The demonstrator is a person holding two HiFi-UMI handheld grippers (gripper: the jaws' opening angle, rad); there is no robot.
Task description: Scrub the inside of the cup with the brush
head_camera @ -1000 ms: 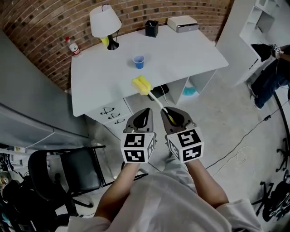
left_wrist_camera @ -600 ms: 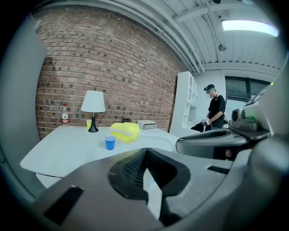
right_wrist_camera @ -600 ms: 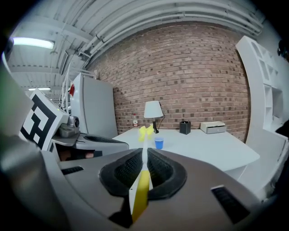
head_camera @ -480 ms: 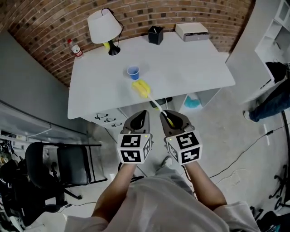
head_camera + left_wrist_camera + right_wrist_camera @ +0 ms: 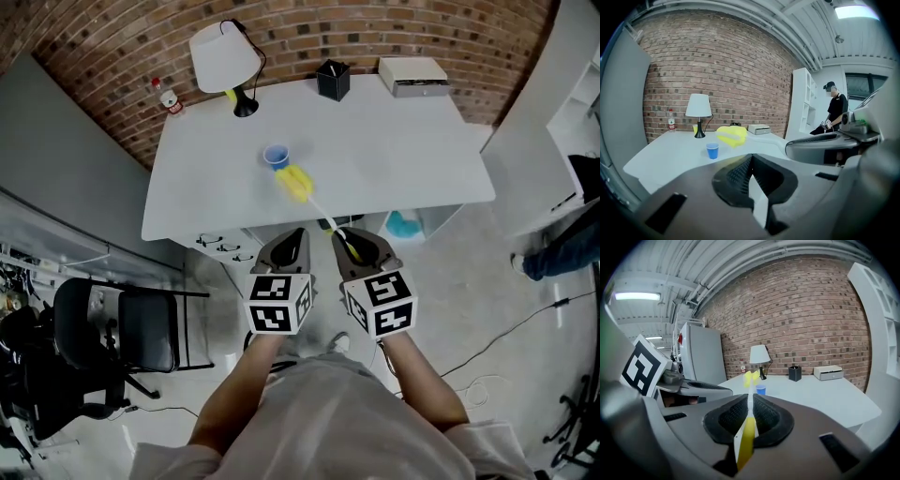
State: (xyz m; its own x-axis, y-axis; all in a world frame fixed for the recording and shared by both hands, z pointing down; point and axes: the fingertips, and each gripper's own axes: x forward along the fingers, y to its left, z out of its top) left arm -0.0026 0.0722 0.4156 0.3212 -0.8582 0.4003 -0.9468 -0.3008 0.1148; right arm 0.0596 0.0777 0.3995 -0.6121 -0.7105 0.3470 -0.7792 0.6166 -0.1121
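Right claw [image 5: 345, 240] tight on yellow-headed, white-stemmed brush [image 5: 296, 182]; small blue cup [image 5: 276, 156] nearby.

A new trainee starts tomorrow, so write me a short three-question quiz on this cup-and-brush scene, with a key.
1. True or false: the right hand-held gripper is shut on the handle of the brush.
2. Pick one: in the head view, which thing is closest to the brush's yellow head? A) blue cup B) lamp C) black holder
3. Fill the gap: the left hand-held gripper is shut and holds ____.

Key: 1 true; 2 A; 3 nothing.
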